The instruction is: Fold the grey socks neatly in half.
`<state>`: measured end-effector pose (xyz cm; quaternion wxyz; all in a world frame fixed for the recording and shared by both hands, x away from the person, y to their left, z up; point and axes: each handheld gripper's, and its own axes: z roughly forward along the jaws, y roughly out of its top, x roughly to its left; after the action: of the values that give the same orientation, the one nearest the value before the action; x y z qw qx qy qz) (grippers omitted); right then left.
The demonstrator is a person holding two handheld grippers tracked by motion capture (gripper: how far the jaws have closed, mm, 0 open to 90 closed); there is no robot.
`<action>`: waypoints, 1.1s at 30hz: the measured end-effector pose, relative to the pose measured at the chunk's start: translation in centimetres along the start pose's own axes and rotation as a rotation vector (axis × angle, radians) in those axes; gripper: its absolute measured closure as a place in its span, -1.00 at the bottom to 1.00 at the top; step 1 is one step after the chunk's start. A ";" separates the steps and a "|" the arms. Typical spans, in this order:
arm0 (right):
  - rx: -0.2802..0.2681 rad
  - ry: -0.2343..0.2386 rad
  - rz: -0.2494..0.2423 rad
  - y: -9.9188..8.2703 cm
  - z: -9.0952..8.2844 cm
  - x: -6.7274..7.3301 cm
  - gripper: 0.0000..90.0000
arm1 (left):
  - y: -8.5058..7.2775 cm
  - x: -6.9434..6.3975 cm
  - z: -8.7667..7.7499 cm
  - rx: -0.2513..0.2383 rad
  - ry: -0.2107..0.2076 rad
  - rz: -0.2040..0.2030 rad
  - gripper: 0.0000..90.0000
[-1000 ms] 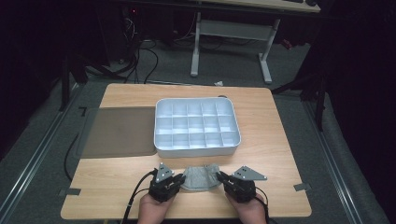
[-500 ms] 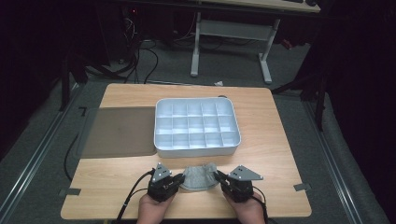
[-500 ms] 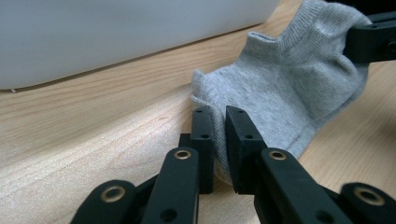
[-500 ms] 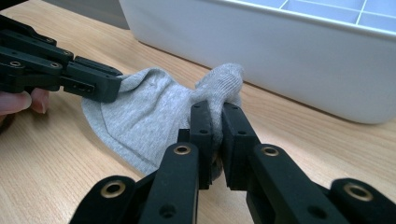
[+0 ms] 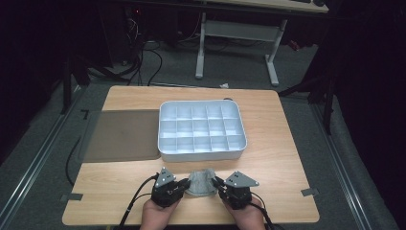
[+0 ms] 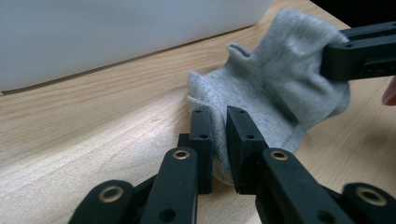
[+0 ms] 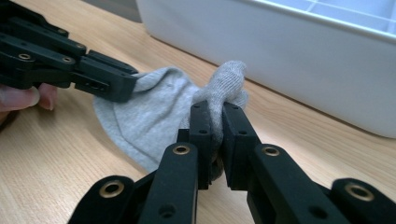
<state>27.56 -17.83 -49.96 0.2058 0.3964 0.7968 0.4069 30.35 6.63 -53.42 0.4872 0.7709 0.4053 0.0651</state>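
Wooden table (image 5: 268,163) holds a white divided tray (image 5: 201,128) (compartments all bare); in front, left gripper (image 5: 184,184) and right gripper (image 5: 218,184) both pinch a grey sock (image 5: 201,183).

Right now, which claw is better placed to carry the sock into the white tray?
Probably the right claw: it pinches the sock at its bunched end nearest the divided white tray. The left claw also grips it, on the far edge.

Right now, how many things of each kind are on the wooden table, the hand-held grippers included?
Grey sock: 1
White compartment tray: 1
Dark flat lid or mat: 1
Hand-held grippers: 2, the left hand-held gripper and the right hand-held gripper, each shut on the sock
Total: 5
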 end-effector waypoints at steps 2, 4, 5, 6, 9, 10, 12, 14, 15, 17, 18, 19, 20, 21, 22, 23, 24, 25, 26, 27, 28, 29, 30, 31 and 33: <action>0.007 0.006 -0.015 0.2 0.4 0.4 0.87 | 0.0 0.0 0.0 0.007 -0.008 0.003 0.79; 0.015 0.013 -0.021 0.4 0.9 0.8 0.87 | 0.0 0.0 0.0 0.011 -0.023 0.008 0.77; 0.021 0.015 -0.029 0.5 1.1 1.0 0.87 | 0.0 0.0 0.0 0.015 -0.029 0.009 0.76; 0.025 0.018 -0.032 0.6 1.4 1.1 0.86 | 0.0 0.0 0.0 0.017 -0.036 0.011 0.75; 0.037 0.026 -0.037 0.7 2.1 1.4 0.86 | 0.0 -0.1 0.0 0.021 -0.053 0.016 0.72; 0.042 0.032 -0.037 0.7 2.4 1.6 0.85 | -0.1 -0.1 0.0 0.022 -0.057 0.016 0.70; 0.049 0.041 -0.038 0.6 2.9 1.8 0.85 | -0.1 -0.1 0.0 0.023 -0.060 0.016 0.69; 0.052 0.049 -0.039 0.5 3.2 2.0 0.84 | 0.0 0.0 0.0 0.029 -0.067 0.012 0.68; 0.050 0.054 -0.037 0.5 3.3 2.0 0.82 | 0.0 0.0 0.0 0.029 -0.067 0.012 0.67; 0.047 0.059 -0.032 0.6 3.3 2.0 0.74 | 0.0 0.0 0.1 0.031 -0.065 0.013 0.66; 0.041 0.063 -0.029 0.7 3.1 2.0 0.69 | 0.0 0.0 0.1 0.032 -0.064 0.014 0.65; 0.033 0.064 -0.025 0.9 2.8 2.0 0.64 | 0.0 0.0 0.1 0.032 -0.064 0.015 0.65; 0.023 0.065 -0.023 1.1 2.4 1.9 0.59 | 0.0 0.0 0.1 0.032 -0.062 0.013 0.64; 0.013 0.065 -0.022 1.3 2.0 1.9 0.55 | 0.0 0.0 0.1 0.032 -0.061 0.012 0.64; 0.001 0.067 -0.020 1.5 1.5 1.8 0.53 | 0.0 0.0 0.1 0.031 -0.061 0.011 0.63; -0.013 0.063 -0.021 1.6 1.1 1.8 0.53 | 0.0 0.0 0.1 0.032 -0.061 0.011 0.62; -0.028 0.058 -0.019 1.8 0.6 1.7 0.53 | -0.1 0.0 0.1 0.031 -0.060 0.009 0.62; -0.039 0.055 -0.014 1.8 0.3 1.6 0.54 | -0.1 0.0 0.1 0.031 -0.060 0.009 0.61; -0.044 0.050 -0.013 1.8 0.1 1.5 0.55 | -0.1 0.0 0.1 0.032 -0.061 0.007 0.59; -0.044 0.050 -0.013 1.8 0.1 1.5 0.55 | -0.1 0.0 0.1 0.032 -0.061 0.007 0.58; -0.029 0.044 -0.006 1.6 0.2 1.4 0.58 | -0.1 0.0 0.1 0.031 -0.063 0.005 0.56; -0.020 0.048 0.001 1.3 0.4 1.4 0.58 | -0.1 0.1 0.0 0.029 -0.065 0.003 0.55; -0.015 0.053 0.007 1.1 0.6 1.4 0.58 | 0.0 0.1 0.0 0.027 -0.066 0.000 0.53; -0.015 0.053 0.007 1.1 0.6 1.4 0.58 | 0.0 0.1 0.0 0.027 -0.066 0.000 0.50; -0.005 0.065 0.012 0.6 1.0 1.7 0.57 | 0.0 0.3 -0.2 0.025 -0.083 -0.021 0.46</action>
<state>27.47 -15.74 -50.06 0.1787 0.3871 0.7996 0.4229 30.42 6.98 -53.44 0.4946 0.7745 0.3936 0.0230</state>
